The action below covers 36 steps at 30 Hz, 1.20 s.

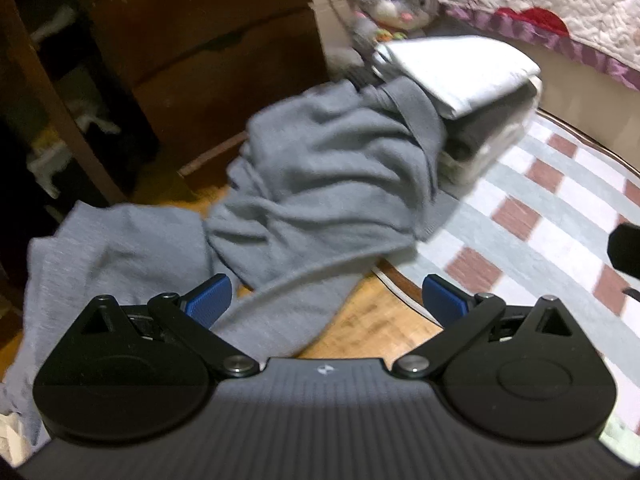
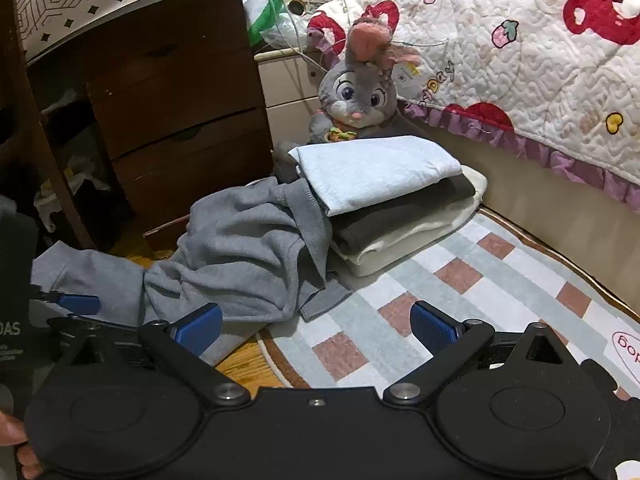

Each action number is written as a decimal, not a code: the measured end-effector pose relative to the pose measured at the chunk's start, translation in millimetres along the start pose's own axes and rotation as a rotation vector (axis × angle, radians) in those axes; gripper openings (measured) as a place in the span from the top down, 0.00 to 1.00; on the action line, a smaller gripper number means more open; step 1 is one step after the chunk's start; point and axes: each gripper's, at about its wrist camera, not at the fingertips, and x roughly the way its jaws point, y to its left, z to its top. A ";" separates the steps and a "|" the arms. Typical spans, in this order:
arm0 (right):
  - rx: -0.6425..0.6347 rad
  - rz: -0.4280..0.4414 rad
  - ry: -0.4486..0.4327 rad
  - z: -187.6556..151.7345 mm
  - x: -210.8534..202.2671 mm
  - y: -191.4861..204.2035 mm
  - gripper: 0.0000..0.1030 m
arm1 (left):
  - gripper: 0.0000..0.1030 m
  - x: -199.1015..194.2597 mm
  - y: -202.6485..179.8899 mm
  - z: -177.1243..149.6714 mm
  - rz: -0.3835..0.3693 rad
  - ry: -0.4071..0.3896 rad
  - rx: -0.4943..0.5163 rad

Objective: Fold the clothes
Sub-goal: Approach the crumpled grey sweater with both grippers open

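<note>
A crumpled grey sweatshirt (image 1: 320,176) lies in a heap across the wooden floor and the rug's edge, leaning against a stack of folded clothes (image 1: 460,76). In the right wrist view the same grey sweatshirt (image 2: 236,252) spreads left of the folded stack (image 2: 384,184), which has a pale blue piece on top, then dark grey, then cream. My left gripper (image 1: 326,300) is open just in front of the heap, its blue pads apart with nothing between them. My right gripper (image 2: 316,326) is open too, hovering over the rug edge near the sweatshirt's hem.
A checked rug (image 2: 460,276) covers the floor on the right. A dark wooden drawer unit (image 2: 176,112) stands at the back left. A grey plush rabbit (image 2: 356,96) sits behind the stack, against a bed with a quilted cover (image 2: 520,60). Part of the left gripper (image 2: 76,304) shows at the left edge.
</note>
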 end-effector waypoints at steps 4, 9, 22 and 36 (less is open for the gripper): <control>0.034 0.029 0.026 1.8 1.5 -4.2 0.02 | 0.00 0.2 3.6 1.4 -0.013 -0.008 -0.017; 0.108 0.091 0.032 -2.7 0.9 -11.8 0.02 | 0.00 0.4 8.0 3.2 -0.030 -0.019 -0.039; 0.101 0.143 0.062 -6.3 1.3 -6.8 0.02 | 0.00 1.5 15.7 4.2 -0.114 -0.018 -0.081; 0.112 0.143 0.070 -11.2 4.9 -9.3 0.02 | 0.00 2.0 13.7 4.9 -0.114 0.000 -0.084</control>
